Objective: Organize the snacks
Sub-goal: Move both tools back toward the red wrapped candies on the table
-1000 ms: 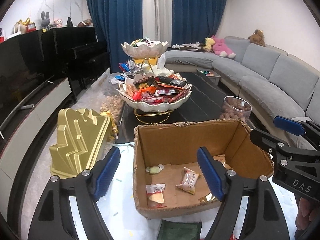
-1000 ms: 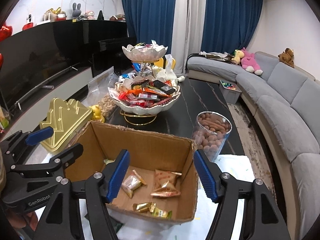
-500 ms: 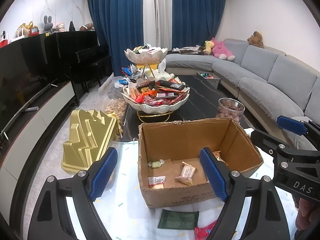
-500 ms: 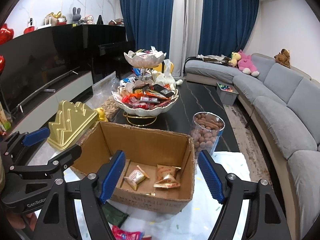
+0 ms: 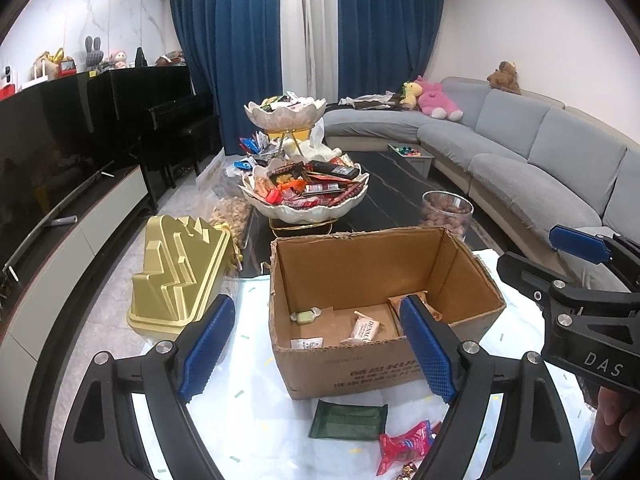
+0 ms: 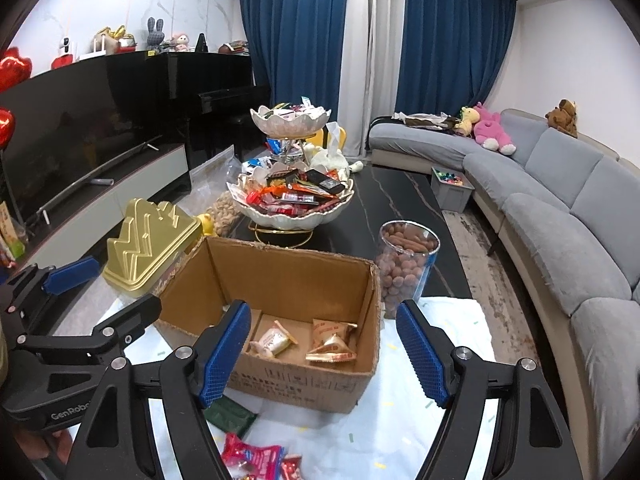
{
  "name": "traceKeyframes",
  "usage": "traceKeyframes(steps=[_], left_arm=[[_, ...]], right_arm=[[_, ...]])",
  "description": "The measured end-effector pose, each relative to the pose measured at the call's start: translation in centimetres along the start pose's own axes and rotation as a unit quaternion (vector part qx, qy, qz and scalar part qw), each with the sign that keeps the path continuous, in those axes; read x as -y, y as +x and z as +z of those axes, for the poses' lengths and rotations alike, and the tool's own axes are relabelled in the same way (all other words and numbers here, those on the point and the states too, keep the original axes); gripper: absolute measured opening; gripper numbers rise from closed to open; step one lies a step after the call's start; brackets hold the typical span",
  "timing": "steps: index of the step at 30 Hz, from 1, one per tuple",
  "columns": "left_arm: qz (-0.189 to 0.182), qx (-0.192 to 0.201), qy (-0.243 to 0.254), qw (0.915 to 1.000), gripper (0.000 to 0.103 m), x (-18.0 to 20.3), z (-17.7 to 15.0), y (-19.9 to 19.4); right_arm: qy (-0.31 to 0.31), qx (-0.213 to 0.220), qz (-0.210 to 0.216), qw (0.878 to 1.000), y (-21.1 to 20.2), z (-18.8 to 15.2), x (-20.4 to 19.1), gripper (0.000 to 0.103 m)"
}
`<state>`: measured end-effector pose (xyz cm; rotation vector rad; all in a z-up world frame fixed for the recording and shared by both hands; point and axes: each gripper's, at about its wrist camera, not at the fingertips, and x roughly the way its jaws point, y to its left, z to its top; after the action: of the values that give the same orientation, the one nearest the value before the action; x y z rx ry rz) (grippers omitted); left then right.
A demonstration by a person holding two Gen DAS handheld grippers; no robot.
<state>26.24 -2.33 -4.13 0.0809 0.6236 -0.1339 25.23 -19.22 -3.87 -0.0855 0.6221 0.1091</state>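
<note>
Ribbed blue fingers (image 5: 208,340) of both grippers stand spread and empty before the corrugated cardboard box (image 5: 384,364); crinkly foil snack packets (image 6: 332,342) lie inside it, a flat green packet (image 5: 348,420) just before it.

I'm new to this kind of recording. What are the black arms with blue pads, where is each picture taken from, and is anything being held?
No robot here: a person carries a two-finger tool in each hand, with a camera looking along its fingers. One picture is from the left tool, the other from the right tool; each also sees the other at its edge. Both have just been opening and hold nothing. Ahead is a cardboard box with a few wrapped snacks inside. More loose snacks, like a green packet, lie on the white cloth before it.
</note>
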Motion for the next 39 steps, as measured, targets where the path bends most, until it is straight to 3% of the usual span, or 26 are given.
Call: traceKeyframes(steps=[20, 39], left_arm=[[-0.005, 0.000, 0.006, 1.0000, 0.085, 1.4, -2.3, -2.4], [-0.012, -0.020, 0.024, 0.9994, 0.085, 3.0, -6.6, -3.4]], right_arm=[[-0.003, -0.002, -0.001, 1.000, -2.2, -2.0, 0.4, 0.076], [-0.017, -0.022, 0.002, 1.000, -3.6, -6.7, 0.2, 0.076]])
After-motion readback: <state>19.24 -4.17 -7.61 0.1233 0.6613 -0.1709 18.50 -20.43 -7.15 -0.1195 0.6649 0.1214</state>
